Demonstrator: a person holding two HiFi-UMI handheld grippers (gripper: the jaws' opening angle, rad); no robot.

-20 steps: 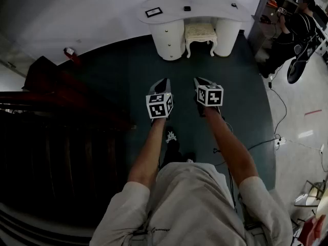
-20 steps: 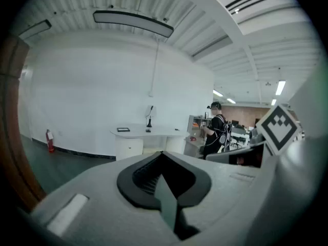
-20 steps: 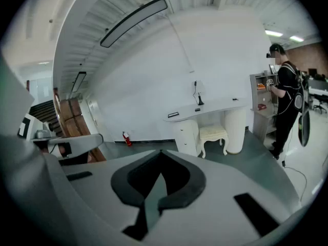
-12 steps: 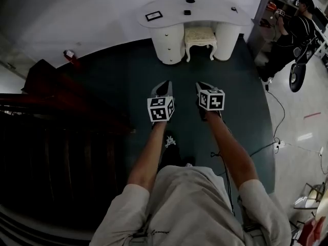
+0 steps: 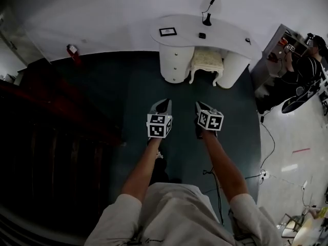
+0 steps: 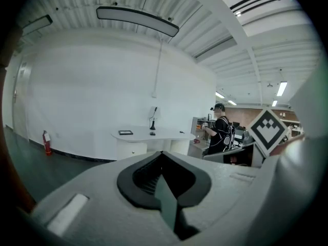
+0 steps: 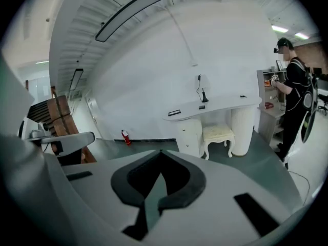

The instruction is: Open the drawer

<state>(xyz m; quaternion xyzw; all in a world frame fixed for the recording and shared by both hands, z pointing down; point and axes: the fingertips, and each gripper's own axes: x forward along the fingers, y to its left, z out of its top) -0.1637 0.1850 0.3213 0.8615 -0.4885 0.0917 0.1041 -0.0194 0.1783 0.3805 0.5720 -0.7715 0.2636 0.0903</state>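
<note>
Standing well apart from the white dressing table [image 5: 225,35] and its drawers [image 5: 174,61], I hold my left gripper [image 5: 164,105] and right gripper [image 5: 201,108] closed on nothing. Judging this the approach, I must next walk up and spread one.

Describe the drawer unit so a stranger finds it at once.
Find the curved white desk by the wall. Two pedestals carry it, a cream stool between them. The drawer unit is the left pedestal, the only one with knobs.

Both forearms [image 5: 146,165] outstretched side by side, left gripper [image 5: 164,104] and right gripper [image 5: 200,106] tilted slightly downward, fingers together, empty
</note>
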